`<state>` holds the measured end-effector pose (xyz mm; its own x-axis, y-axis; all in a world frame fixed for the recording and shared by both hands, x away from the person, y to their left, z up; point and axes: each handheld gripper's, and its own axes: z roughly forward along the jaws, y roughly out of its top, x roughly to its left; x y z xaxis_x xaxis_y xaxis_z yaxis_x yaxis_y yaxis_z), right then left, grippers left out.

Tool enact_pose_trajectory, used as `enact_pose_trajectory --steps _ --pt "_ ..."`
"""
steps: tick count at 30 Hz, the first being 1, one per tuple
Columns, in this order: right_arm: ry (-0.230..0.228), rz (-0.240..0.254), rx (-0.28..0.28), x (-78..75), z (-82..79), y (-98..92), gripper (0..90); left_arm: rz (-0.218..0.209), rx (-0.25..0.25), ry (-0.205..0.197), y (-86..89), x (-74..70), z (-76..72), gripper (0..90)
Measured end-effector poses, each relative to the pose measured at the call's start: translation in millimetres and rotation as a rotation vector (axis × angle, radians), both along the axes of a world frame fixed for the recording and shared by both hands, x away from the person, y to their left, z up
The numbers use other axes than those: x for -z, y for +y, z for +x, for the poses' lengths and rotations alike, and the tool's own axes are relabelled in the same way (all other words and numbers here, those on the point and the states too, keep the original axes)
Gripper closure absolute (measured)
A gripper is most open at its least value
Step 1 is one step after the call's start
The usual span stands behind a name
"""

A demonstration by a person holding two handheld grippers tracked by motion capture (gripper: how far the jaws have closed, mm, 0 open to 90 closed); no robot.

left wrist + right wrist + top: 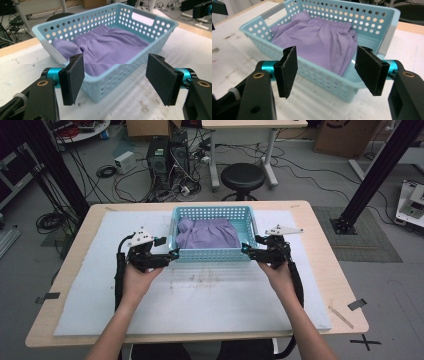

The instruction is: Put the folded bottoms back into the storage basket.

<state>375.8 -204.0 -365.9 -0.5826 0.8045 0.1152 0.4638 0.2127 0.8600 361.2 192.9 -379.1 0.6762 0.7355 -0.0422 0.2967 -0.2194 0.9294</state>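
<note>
— Where's the basket [214, 254]?
— Near the tabletop's far edge, midway, purple cloth [207, 233] inside.
— Grippers?
— Left gripper [173, 254] at its near left corner, right gripper [247, 251] at its near right corner; both sets of jaws apart, clamping nothing.

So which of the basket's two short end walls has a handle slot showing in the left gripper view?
The far end wall: its slot is the long cut-out under the rim; the near one shows round holes only.
</note>
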Motion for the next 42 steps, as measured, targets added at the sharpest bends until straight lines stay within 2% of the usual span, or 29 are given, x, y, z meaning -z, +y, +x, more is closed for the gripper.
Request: enact_pose_trajectory --steps 4,6,8,10,14,18,25,42 --pt "-0.014 0.005 -0.012 7.6 -11.2 -0.9 33.3 0.009 0.005 -0.011 2.4 7.2 -13.8 31.0" --pt "-0.019 0.011 -0.012 11.0 -16.4 -2.2 32.1 0.024 0.014 -0.008 2.7 9.7 -19.4 30.8" --pt "-0.026 0.015 -0.013 14.6 -21.8 -4.1 32.0 0.042 0.015 -0.026 2.6 11.3 -25.6 30.8" --pt "-0.038 0.016 -0.013 18.1 -26.4 -7.0 31.9 0.040 0.021 -0.042 4.3 13.3 -30.6 30.8" --pt "-0.037 0.024 -0.009 22.0 -30.2 -12.6 31.5 0.036 0.021 -0.047 7.1 18.8 -35.6 30.8" --pt "-0.042 0.028 -0.011 22.1 -33.7 -17.1 31.3 0.047 0.018 -0.040 10.9 22.8 -36.9 30.8" --pt "-0.060 0.016 -0.006 22.9 -38.4 -21.7 31.2 0.033 0.017 -0.043 14.7 25.2 -38.3 30.8" --pt "-0.049 0.012 0.008 28.7 -37.9 -30.3 30.2 0.047 0.025 -0.040 12.2 26.8 -37.9 30.8"
